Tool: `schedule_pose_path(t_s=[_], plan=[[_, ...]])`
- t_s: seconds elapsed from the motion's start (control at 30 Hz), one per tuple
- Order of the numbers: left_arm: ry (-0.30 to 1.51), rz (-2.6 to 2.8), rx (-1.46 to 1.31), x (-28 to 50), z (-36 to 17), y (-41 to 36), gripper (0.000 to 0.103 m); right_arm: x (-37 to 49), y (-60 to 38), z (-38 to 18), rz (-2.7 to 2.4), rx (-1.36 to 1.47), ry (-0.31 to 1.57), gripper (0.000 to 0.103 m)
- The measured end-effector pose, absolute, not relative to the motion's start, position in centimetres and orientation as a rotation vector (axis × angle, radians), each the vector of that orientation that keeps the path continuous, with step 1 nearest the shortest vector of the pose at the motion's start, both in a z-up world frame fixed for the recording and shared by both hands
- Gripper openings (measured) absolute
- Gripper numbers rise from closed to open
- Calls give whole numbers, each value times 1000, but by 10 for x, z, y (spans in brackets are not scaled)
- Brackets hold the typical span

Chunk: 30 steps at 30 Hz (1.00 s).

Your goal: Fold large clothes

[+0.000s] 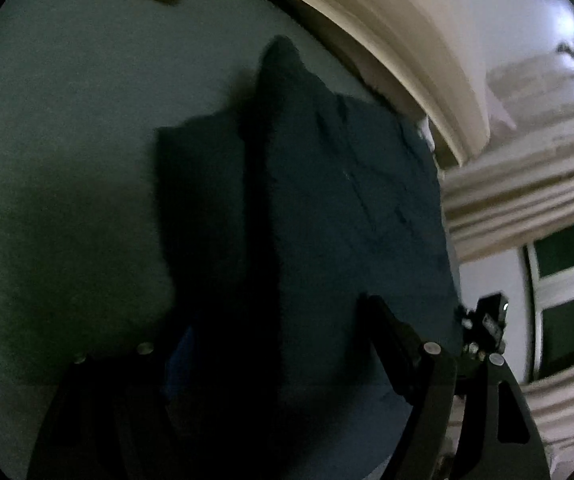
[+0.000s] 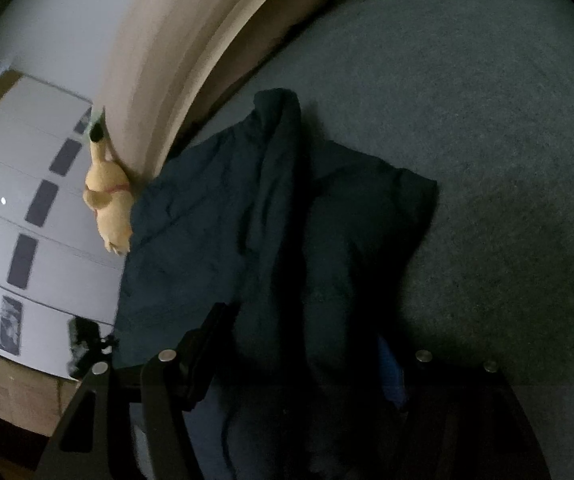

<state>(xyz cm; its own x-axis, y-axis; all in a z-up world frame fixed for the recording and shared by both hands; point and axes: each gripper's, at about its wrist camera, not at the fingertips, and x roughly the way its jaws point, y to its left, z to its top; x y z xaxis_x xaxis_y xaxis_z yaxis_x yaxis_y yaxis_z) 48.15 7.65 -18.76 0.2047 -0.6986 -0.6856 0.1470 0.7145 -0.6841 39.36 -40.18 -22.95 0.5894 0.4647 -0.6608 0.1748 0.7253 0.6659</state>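
With the dark garment (image 2: pixel 271 216) half-folded on the green bed (image 2: pixel 487 120) between both tools, left tool (image 1: pixel 271 360) and right tool (image 2: pixel 299 360) seemingly clamped on cloth, a slipping hem could undo the fold.

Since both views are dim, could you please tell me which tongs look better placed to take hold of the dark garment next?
Probably the right tongs: the dark garment's bunched fold rises between them.

Dark blue garment (image 1: pixel 327 200) lies rumpled on grey-green bedding (image 1: pixel 67 160).
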Motion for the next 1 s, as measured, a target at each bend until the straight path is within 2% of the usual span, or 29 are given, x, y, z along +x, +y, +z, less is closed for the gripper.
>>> schedule_pose_path(t_s=[0.03,0.07,0.1,0.17,0.27,0.37,0.77,0.87,1.0], plan=[[1223,-624,-505,480,-186,71,71,395,-399,-228,183,744,956,63],[1228,-629,-484,479,-186,65,57,397,-395,-225,178,708,970,51],[1229,-627,-480,480,-184,61,51,398,-391,-222,179,679,978,45],[1214,-602,-441,479,-178,58,34,402,-381,-210,176,606,990,27],[1173,-561,-310,477,-157,38,24,405,-367,-189,159,504,999,19],[1118,-535,-235,472,-130,28,18,406,-360,-160,155,439,978,17],[826,-566,-167,429,35,19,15,369,-330,28,189,277,710,13],[754,-577,-156,401,65,31,15,346,-331,59,185,258,654,13],[709,-584,-163,369,73,34,15,313,-334,76,179,264,604,13]])
